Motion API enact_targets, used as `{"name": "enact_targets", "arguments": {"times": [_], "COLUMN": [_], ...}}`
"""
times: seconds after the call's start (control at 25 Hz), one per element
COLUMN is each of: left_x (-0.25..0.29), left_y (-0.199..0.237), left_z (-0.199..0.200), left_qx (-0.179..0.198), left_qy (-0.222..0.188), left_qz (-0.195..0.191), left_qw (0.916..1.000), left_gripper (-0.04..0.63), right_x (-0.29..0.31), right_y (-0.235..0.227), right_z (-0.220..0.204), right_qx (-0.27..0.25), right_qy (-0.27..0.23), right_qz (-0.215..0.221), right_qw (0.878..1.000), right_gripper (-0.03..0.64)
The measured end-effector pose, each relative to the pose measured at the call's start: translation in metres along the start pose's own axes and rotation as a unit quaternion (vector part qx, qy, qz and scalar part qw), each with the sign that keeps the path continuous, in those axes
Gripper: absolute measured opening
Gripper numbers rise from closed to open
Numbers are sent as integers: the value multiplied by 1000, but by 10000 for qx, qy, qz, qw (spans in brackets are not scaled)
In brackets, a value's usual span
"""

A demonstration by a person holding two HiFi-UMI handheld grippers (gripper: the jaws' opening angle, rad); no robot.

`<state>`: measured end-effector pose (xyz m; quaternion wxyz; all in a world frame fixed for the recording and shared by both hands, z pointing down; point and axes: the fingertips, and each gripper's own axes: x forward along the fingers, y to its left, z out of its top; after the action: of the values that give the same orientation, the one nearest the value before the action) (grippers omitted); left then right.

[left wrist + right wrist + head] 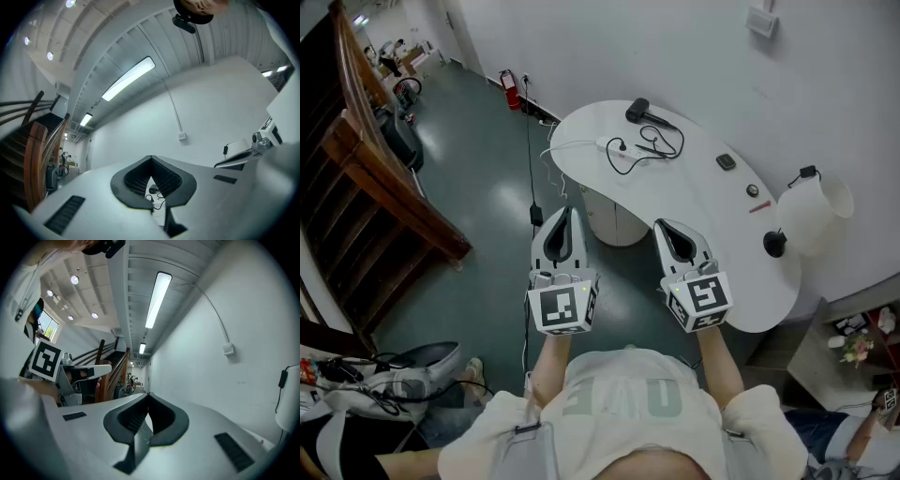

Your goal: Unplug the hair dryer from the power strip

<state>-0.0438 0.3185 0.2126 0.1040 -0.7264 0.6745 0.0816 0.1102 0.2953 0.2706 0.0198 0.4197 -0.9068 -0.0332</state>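
Note:
A black hair dryer (639,112) lies at the far end of the white curved table (694,197), with its black cord (654,146) looped beside it. The cord's plug (622,145) sits at the end of a white strip and cable (579,144); the joint is too small to make out. Both grippers hover side by side in front of the table's near edge, well short of the dryer. My left gripper (570,210) is shut and empty, and past its tips the dryer (152,189) shows small. My right gripper (660,225) is shut with nothing in it.
A white lamp (815,212) with a black base stands at the table's right end, near small black items (726,161) and a red pen (759,208). A wooden stair rail (389,183) runs on the left. A red extinguisher (510,89) stands by the wall.

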Motion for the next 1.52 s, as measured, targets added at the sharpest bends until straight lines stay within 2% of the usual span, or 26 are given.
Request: {"name": "enact_targets", "arguments": {"times": [0.48, 0.64, 0.76, 1.04, 1.32, 1.52], "left_x": [16, 16, 11, 31, 108, 186], "left_y": [-10, -14, -9, 16, 48, 60], "left_z": [3, -1, -7, -24, -38, -61], "left_qx": [128, 221, 275, 326, 285, 199], "left_qy": [-141, -70, -18, -23, -221, -374], "left_qz": [26, 41, 74, 375, 311, 90], "left_qw": [9998, 9997, 9996, 9988, 9989, 9991], "left_gripper": [12, 12, 12, 12, 12, 12], "right_x": [-1, -6, -8, 24, 109, 175], "right_y": [-28, -32, -30, -33, -63, -118], "right_z": [-8, -17, -25, -43, -20, -3], "right_qx": [13, 210, 408, 261, -126, -396], "right_qy": [17, 96, 133, 252, -7, -144], "right_qz": [10, 96, 154, 434, 428, 196], "right_qw": [10000, 9997, 9990, 9984, 9990, 9989], "right_gripper": [18, 18, 20, 20, 20, 20]}}
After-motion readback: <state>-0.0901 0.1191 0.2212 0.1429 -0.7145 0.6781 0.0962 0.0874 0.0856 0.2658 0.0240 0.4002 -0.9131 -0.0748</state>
